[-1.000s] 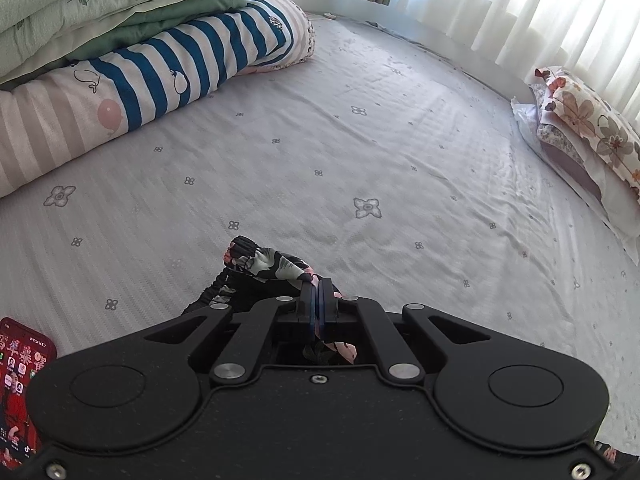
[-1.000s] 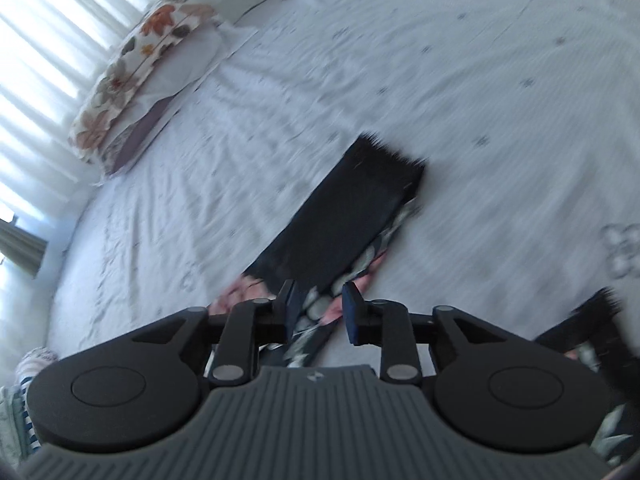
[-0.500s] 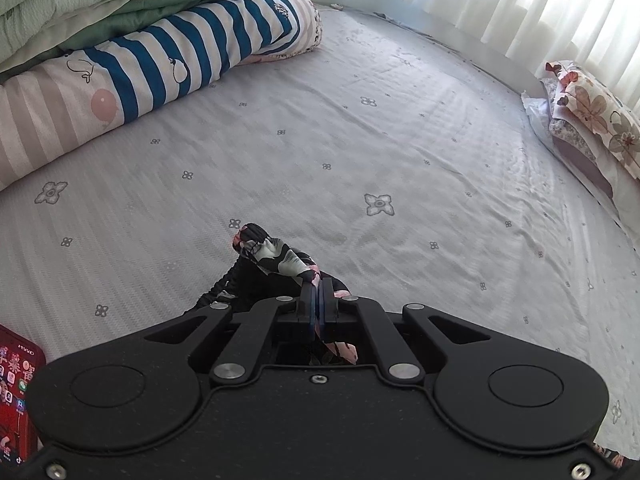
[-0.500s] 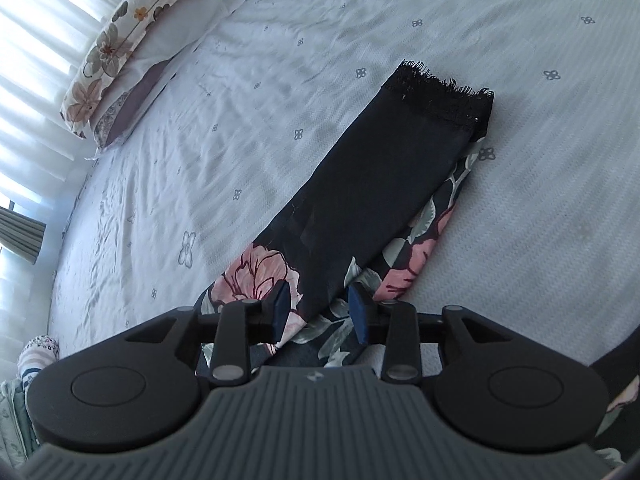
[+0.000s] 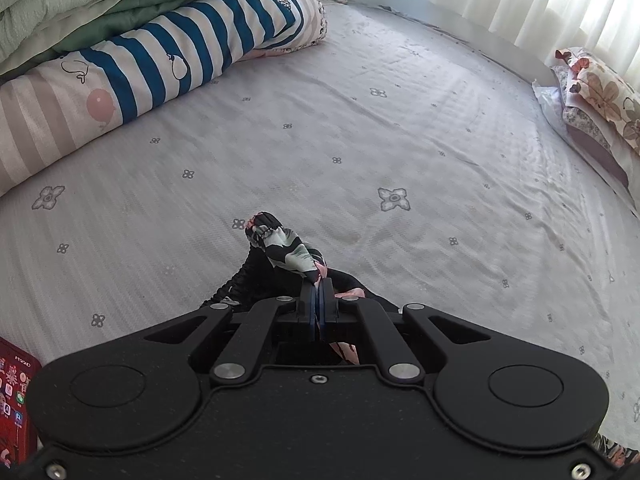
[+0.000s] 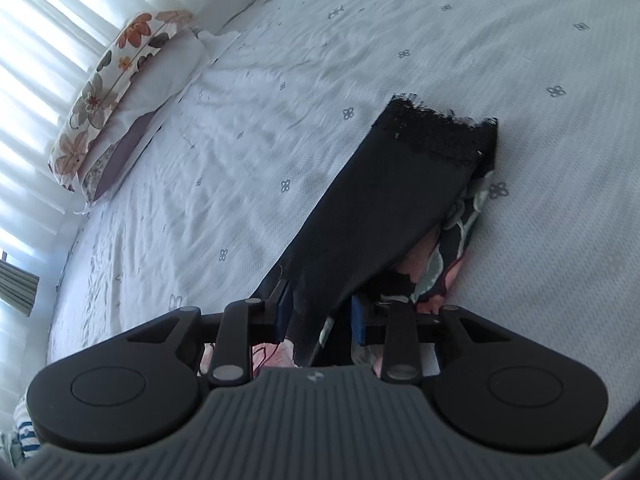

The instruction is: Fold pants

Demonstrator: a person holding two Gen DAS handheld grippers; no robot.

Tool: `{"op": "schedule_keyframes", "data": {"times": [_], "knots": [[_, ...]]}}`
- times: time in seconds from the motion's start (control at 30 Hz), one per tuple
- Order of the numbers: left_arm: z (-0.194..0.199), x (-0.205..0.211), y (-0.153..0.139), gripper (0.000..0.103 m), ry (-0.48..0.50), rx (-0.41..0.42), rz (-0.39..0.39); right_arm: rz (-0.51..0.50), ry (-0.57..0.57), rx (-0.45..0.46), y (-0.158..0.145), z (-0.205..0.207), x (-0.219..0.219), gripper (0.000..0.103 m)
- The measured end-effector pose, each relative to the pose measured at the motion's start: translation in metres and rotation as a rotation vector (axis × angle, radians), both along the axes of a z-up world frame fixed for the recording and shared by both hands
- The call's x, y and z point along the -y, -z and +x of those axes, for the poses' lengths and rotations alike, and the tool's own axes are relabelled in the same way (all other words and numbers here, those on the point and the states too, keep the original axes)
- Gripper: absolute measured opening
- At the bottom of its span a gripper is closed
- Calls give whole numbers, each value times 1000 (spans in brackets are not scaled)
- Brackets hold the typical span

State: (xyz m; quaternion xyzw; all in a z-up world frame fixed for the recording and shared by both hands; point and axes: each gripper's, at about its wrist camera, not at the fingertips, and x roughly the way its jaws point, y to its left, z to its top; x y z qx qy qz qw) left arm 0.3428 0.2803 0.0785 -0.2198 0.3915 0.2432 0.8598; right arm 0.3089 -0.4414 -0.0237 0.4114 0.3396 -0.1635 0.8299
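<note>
Since half a second ago the right gripper (image 6: 318,312) has slid in so the black leg of the floral pants (image 6: 384,216) now sits between its blue pads, jaws apart and not pinching yet. That leg runs away from the gripper across the bed, inside-out black fabric on top, flower print peeking out along its right edge, and a frayed black hem (image 6: 440,128) at the far end

Over on the left side, the left gripper (image 5: 317,300) has its jaws pressed together on a bunch of the same pants (image 5: 288,252), a twisted floral tuft sticking up past the fingertips with black fabric bunched underneath

Everything's on a pale grey bedsheet (image 5: 400,128) with little flower motifs. Folded quilts (image 5: 132,40), striped blue and white with green ones on top, are stacked at the far left. A floral pillow (image 6: 112,80) lies by the white curtains (image 6: 48,16). Corner of a red phone (image 5: 14,392) shows at the lower left edge of the left view
</note>
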Motion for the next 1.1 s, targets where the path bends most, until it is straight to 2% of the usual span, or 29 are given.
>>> {"op": "schedule_keyframes", "data": {"times": [0.13,0.17,0.2,0.27,0.3,0.37,0.5,0.67,0.83,1.1], "knots": [[2,-1,6,2,-9,-13,7,-56,-18,8,1,10,-4,50],[2,-1,8,2,-11,-16,8,-61,-18,12,1,12,-4,41],[3,-1,9,2,-11,-18,9,-65,-15,13,2,13,-4,18],[2,-1,9,2,-12,-20,10,-63,-4,1,3,14,-2,5],[2,-1,9,2,-11,-18,11,-62,-3,-7,2,13,-1,2],[0,-1,7,2,-12,-10,17,-106,-2,-31,-5,11,-3,2],[-7,-4,-2,2,-14,9,10,-280,-25,-61,-32,1,-11,2],[-21,-2,-14,1,1,17,23,-360,-39,-41,-67,-24,-8,2],[-42,-1,-28,1,18,28,27,-369,-34,-24,-90,-57,-3,2],[-79,3,-39,1,52,34,29,-363,-38,-25,-98,-111,2,2]]}}
